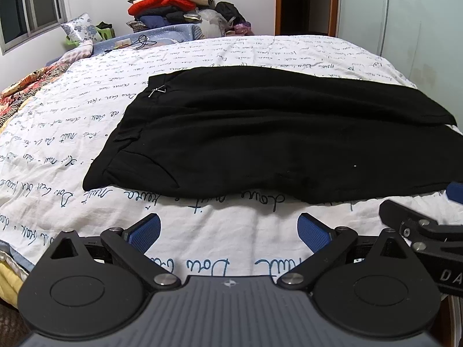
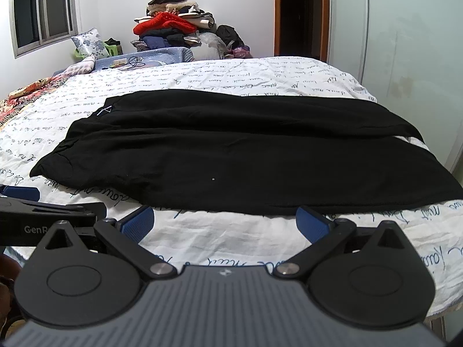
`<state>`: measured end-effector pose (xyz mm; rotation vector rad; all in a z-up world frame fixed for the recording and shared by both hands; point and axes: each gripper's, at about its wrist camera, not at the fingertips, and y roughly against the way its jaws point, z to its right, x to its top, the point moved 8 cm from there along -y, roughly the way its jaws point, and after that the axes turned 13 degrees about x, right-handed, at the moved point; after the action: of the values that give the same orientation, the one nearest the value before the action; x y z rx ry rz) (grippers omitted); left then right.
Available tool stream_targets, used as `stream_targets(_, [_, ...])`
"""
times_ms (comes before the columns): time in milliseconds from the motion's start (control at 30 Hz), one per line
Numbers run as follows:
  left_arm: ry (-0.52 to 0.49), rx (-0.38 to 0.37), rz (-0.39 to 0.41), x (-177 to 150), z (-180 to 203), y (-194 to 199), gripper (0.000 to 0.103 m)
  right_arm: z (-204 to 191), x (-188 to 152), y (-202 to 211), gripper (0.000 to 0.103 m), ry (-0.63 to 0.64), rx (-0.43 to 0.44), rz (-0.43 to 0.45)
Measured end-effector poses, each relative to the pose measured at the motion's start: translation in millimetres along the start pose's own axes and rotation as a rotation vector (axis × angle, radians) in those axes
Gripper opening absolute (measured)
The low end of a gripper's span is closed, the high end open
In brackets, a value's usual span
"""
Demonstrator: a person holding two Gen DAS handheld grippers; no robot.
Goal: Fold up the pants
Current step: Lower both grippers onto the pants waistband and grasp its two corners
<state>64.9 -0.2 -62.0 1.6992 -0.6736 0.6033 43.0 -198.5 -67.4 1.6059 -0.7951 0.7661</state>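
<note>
Nearest the lens in each wrist view is that hand's own tool: the left tool (image 1: 228,228) and the right tool (image 2: 225,221) both stand with their blue pads spread wide and nothing between them, above the printed sheet at the near edge of the bed (image 1: 202,260). The two tools are side by side; part of the right one shows at the right margin of the left view, and part of the left one at the left margin of the right view. The pants (image 1: 260,133) lie spread flat on the bed just beyond the pads, lengthwise across the view, waistband to the left and the two legs running to the right, where they part slightly near the hems. The fabric is not yet doubled over anywhere, so the task is judged to be at its first step: the approach before the first grasp. The next move calls for each tool to descend onto the near edge of the pants (image 2: 231,156), one toward the waist and one toward the leg end, and close on the near leg only. The near leg can then be carried over the far one. A clothes pile (image 1: 170,3) beyond the bed is well apart from the work.
</note>
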Motion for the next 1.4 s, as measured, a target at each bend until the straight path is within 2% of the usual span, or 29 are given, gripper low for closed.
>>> stream_targets(233, [-0.005,0.03,-0.012,6.4,-6.4,-11.7,0.102,-1.8,14.8,-4.4,0.103,0.08,0.048,0.046])
stream_targets(400, [0.028,0.034,-0.01,19.8,-20.3,-20.4,0.102,-9.6,31.1,-11.5,0.103,0.189,0.083,0.094])
stream_targets(533, [0.068,0.031,-0.02,40.6,-37.7,-32.5,0.102,-19.7,52.0,-21.3,0.103,0.304,0.145,0.148])
stream_targets(667, [0.142,0.036,0.024,68.9,-67.5,-45.7,0.102,-31.6,81.4,-35.7,0.103,0.436,0.231,0.214])
stream_targets(733, [0.178,0.028,0.032,83.3,-83.4,-57.5,0.102,-35.8,96.8,-48.0,0.103,0.49,0.241,0.219])
stream_targets(800, [0.213,0.041,0.03,98.2,-101.2,-73.8,0.102,-39.2,113.5,-65.5,0.103,0.529,0.245,0.202])
stream_targets(900, [0.227,0.086,0.039,121.5,-124.2,-99.5,0.102,-35.5,141.1,-106.7,0.103,0.534,0.201,0.114])
stream_targets(1000, [0.181,0.128,0.066,146.5,-137.8,-125.2,0.102,-29.1,162.9,-145.9,0.103,0.531,0.228,0.046])
stream_targets(1100, [0.134,0.123,0.074,172.6,-143.0,-155.9,0.102,-23.6,179.6,-187.9,0.103,0.527,0.286,-0.023])
stream_targets(1167, [0.113,0.08,0.056,185.5,-143.4,-179.8,0.102,-24.3,191.4,-217.6,0.103,0.503,0.37,-0.067])
stream_targets(1233, [0.087,0.005,0.029,195.8,-141.8,-204.7,0.101,-25.3,205.4,-243.9,0.103,0.451,0.467,-0.106])
stream_targets(1300, [0.072,-0.073,0.014,201.7,-137.8,-223.9,0.101,-27.2,217.5,-265.5,0.103,0.413,0.515,-0.135])
stream_targets(1400, [0.077,-0.131,-0.016,205.6,-135.8,-247.6,0.101,-36.5,233.5,-297.8,0.094,0.373,0.587,-0.172])
